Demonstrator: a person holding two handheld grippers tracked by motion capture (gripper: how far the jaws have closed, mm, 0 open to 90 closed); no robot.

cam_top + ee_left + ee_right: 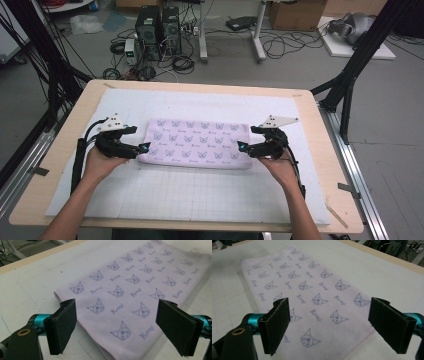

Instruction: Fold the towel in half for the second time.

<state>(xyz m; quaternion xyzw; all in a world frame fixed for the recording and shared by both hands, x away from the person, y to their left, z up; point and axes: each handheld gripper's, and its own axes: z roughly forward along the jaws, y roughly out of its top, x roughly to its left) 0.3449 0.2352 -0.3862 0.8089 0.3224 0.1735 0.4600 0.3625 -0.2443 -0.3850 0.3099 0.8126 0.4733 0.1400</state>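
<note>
Left claw: gaped wide, towel edge just ahead.
Right claw: likewise wide.
Risk: uneven pinches probably bunching the fold.

On the table lies 1 white gridded mat, and on that mat 1 folded lilac towel printed with cat faces.

At the towel are 2 grippers: the left gripper at its left short end and the right gripper at its right short end, each with 2 black jaws spread wide apart, each held by 1 hand: left hand, right hand.

Each gripper carries 1 grey three-cornered plate, 2 in all.

Beyond the table's far edge stand 2 black computer towers on the floor, and 1 cardboard box to their right.
</note>
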